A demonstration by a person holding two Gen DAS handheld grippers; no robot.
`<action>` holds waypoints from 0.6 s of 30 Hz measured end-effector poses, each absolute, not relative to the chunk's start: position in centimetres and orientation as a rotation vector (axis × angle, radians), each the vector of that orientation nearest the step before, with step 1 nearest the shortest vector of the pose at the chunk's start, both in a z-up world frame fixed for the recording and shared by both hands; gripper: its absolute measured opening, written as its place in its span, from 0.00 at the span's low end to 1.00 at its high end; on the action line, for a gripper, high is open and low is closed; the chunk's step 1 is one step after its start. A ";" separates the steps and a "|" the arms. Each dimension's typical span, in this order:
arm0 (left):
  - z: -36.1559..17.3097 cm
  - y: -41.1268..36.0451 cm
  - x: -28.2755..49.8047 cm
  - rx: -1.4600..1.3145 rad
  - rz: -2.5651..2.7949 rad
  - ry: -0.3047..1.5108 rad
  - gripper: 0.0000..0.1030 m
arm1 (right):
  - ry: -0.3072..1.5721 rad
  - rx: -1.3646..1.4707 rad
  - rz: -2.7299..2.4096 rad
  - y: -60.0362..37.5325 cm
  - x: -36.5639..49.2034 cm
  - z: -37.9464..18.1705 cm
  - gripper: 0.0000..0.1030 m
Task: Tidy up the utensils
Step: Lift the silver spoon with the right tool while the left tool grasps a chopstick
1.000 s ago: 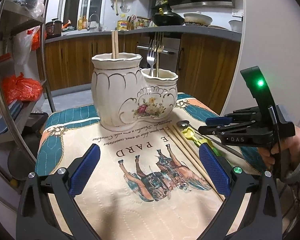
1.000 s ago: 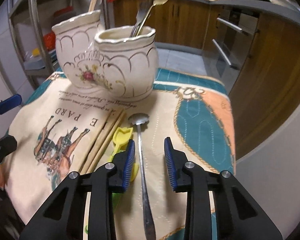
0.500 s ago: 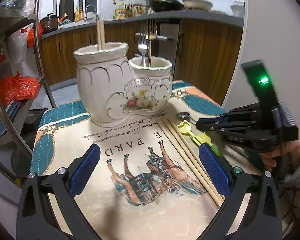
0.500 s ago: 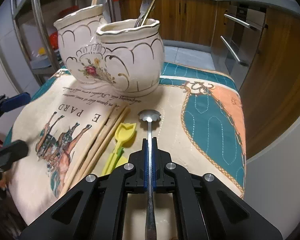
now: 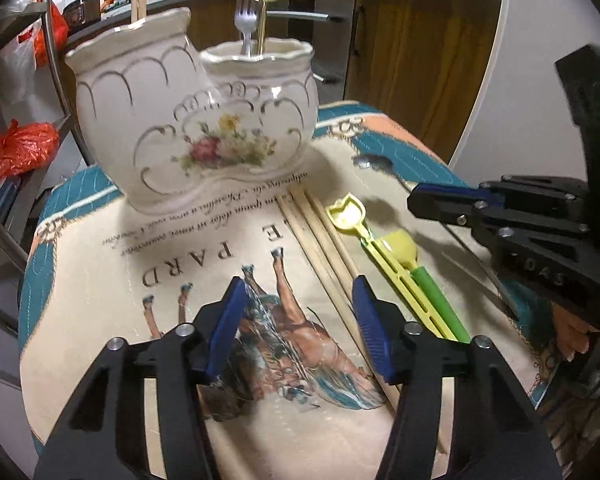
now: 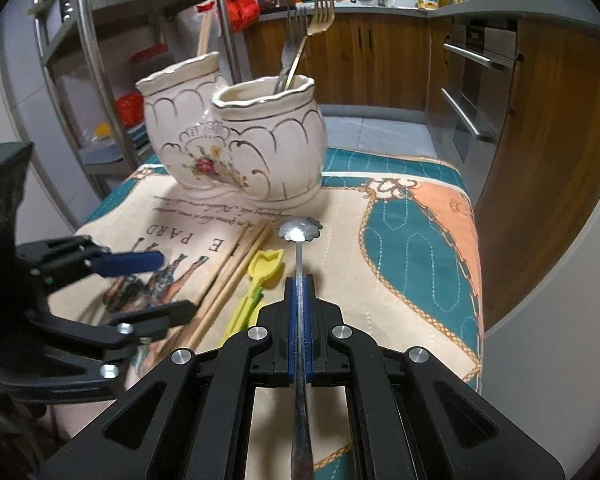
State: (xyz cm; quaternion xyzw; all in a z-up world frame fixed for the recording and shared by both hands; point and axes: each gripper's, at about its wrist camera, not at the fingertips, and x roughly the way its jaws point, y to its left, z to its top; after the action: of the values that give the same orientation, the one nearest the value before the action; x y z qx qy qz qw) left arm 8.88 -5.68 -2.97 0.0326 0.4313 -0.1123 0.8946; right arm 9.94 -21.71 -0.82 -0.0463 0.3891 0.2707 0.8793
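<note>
Wood cabinets (image 6: 384,60), steel rack (image 6: 88,40)

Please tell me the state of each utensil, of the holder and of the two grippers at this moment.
Metal spoon: clamped by its handle.
Right gripper: shut on the spoon.
Left gripper: jaws closing, nothing pressed between them.
Loose chopsticks: lying flat on the cloth.
Yellow spoon: lying flat.
Ceramic holder: upright.
Two forks: standing in the shorter cup.
</note>
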 end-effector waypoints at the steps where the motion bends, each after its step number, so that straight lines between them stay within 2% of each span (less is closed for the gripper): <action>1: -3.0 -5.7 8.8 0.063 -0.232 0.892 0.50 | 0.804 -0.099 0.567 -21.7 9.8 -0.7 0.04; 2: -3.0 -5.8 8.8 0.062 -0.225 0.893 0.50 | 0.799 -0.099 0.567 -21.7 9.7 -0.6 0.04; 4: -3.1 -5.9 8.8 0.057 -0.223 0.901 0.32 | 0.793 -0.093 0.569 -21.8 9.6 -0.5 0.04; 14: -3.2 -7.2 9.5 0.104 -0.216 0.914 0.28 | 0.785 -0.062 0.583 -22.2 9.5 -0.5 0.04; 16: -3.2 -7.1 9.9 0.113 -0.230 0.918 0.12 | 0.787 -0.055 0.586 -22.3 9.5 -0.5 0.04; 18: -3.0 -6.3 10.3 0.080 -0.265 0.937 0.12 | 0.786 -0.050 0.583 -22.5 9.5 -0.5 0.04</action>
State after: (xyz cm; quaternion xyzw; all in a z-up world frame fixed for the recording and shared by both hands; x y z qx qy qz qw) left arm 10.34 -6.34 -3.02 0.0382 0.4503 -0.1272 0.8830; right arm 9.53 -22.55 -0.54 -0.0241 0.3775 0.2801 0.8823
